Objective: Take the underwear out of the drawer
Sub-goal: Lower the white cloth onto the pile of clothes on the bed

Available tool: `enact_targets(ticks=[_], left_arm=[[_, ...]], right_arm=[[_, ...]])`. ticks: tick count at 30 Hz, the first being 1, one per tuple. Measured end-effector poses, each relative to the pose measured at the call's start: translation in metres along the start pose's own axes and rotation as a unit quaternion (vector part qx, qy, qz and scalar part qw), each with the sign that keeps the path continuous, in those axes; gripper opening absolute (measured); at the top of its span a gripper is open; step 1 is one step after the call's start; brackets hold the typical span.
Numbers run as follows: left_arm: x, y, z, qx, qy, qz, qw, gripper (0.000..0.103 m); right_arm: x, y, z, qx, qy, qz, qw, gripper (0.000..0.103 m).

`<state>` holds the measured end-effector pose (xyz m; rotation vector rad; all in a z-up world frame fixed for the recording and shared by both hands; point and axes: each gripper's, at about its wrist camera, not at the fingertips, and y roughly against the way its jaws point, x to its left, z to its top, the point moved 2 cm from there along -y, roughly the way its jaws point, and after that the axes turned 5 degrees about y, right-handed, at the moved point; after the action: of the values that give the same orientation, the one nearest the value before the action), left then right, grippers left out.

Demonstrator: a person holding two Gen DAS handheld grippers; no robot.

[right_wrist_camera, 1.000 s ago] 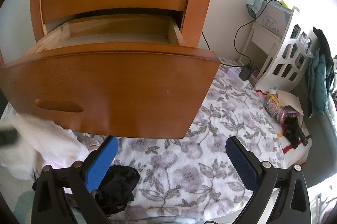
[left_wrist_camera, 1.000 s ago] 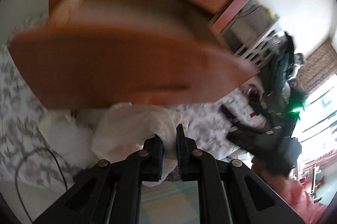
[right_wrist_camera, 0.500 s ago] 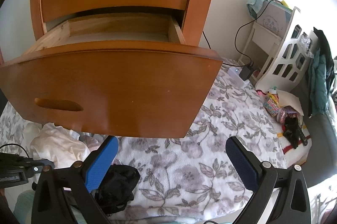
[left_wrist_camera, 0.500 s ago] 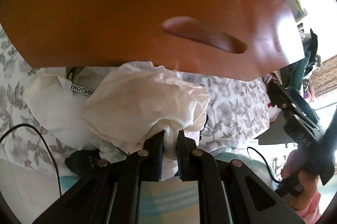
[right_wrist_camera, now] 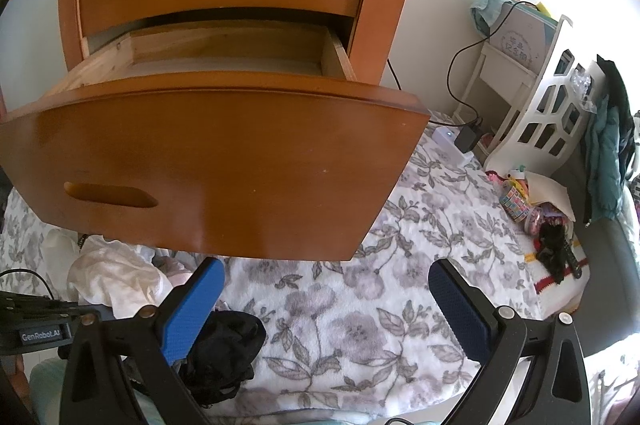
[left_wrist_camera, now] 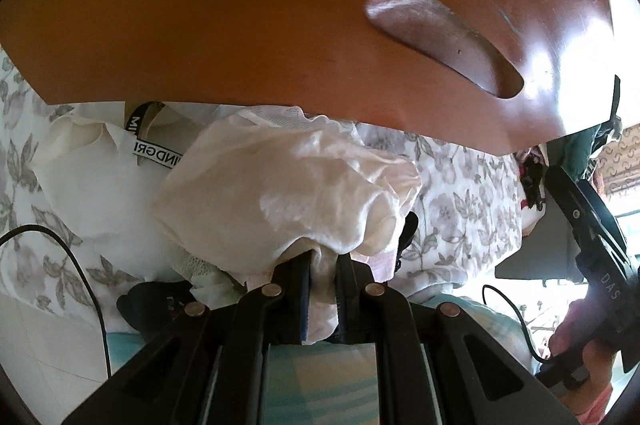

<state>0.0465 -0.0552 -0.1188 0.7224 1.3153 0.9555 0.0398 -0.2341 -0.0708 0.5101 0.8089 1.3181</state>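
Observation:
My left gripper (left_wrist_camera: pixel 322 271) is shut on a cream-white piece of underwear (left_wrist_camera: pixel 288 193), held low over the floral blanket beneath the open wooden drawer front (left_wrist_camera: pixel 280 9). The same garment (right_wrist_camera: pixel 116 281) shows at the lower left in the right wrist view, with the left gripper's body beside it. The lower drawer (right_wrist_camera: pixel 216 145) is pulled out; the visible part of its inside looks bare. My right gripper (right_wrist_camera: pixel 326 301) stands open over the blanket in front of the drawer, holding nothing. Black underwear (right_wrist_camera: pixel 228 349) lies by its left finger (right_wrist_camera: pixel 192 309).
More white garments (left_wrist_camera: pixel 92 185), one with a black lettered band, lie under the drawer. A black cable (left_wrist_camera: pixel 80 265) runs at the left. A floral blanket (right_wrist_camera: pixel 360 305) covers the floor. A white rack (right_wrist_camera: pixel 532 105), charger (right_wrist_camera: pixel 468 141) and clutter (right_wrist_camera: pixel 540 217) stand at the right.
My left gripper has dropped from drawer height to under the drawer front with the cream underwear still in it. The right gripper has stayed where it was, open.

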Motion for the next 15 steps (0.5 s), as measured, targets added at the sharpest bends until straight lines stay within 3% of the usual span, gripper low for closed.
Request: enact_targets(ticks=[6, 11, 15], left_arm=[[0.002, 0.006, 0.000, 0.002, 0.006, -0.004, 1.0000, 0.014], [0.003, 0.015, -0.002, -0.007, 0.006, -0.003, 1.0000, 0.051], [0.003, 0.022, -0.003, -0.015, 0.004, 0.005, 0.9999, 0.063]], right_arm=[[0.001, 0.001, -0.001, 0.000, -0.001, 0.000, 1.000, 0.103], [0.001, 0.001, 0.000, -0.001, -0.001, -0.001, 1.000, 0.103], [0.001, 0.002, 0.000, -0.001, -0.002, -0.001, 1.000, 0.103]])
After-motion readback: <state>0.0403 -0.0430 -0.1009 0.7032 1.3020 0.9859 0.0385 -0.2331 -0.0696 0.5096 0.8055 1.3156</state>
